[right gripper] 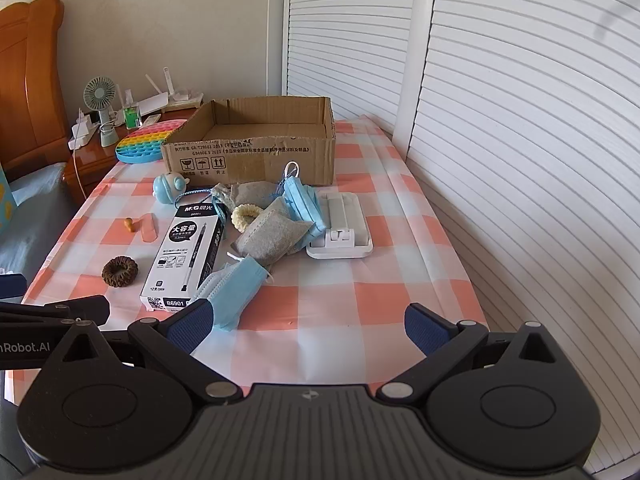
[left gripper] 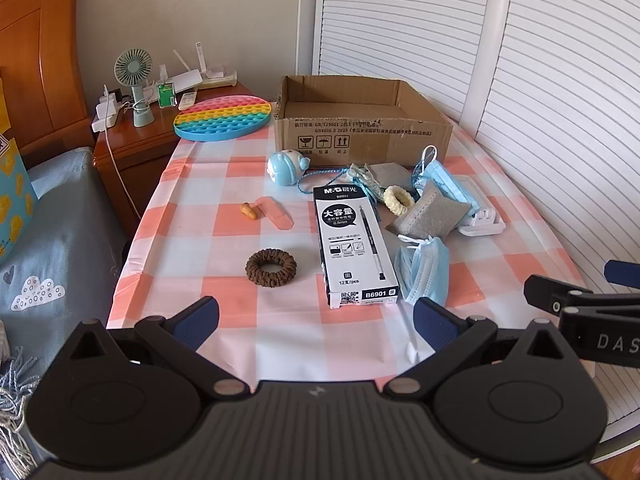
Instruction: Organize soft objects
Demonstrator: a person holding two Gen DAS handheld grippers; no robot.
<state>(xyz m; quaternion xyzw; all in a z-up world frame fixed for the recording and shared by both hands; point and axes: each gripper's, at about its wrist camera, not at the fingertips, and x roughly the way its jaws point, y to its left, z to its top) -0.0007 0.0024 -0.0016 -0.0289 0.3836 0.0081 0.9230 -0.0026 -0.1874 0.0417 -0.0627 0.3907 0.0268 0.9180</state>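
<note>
Above the near edge of the table point(left gripper: 280, 344), the left gripper point(left gripper: 316, 322) and the right gripper point(right gripper: 306, 326) both hang with jaws spread wide, nothing between them. The pink-and-white checked cloth carries a brown scrunchie point(left gripper: 271, 268), a black-and-white pen box point(left gripper: 354, 246), blue face masks point(right gripper: 234, 286), grey sachets point(right gripper: 270, 238), a cream scrunchie point(left gripper: 399, 200) and a white plastic holder point(right gripper: 340, 226). Farther off stands an open cardboard box point(left gripper: 360, 136), with a rainbow pop mat point(left gripper: 224, 118) to its left. Beyond, a wooden nightstand point(left gripper: 132, 148) bears a small fan point(left gripper: 134, 68); white louvred doors point(right gripper: 520, 140) line the right side.
</note>
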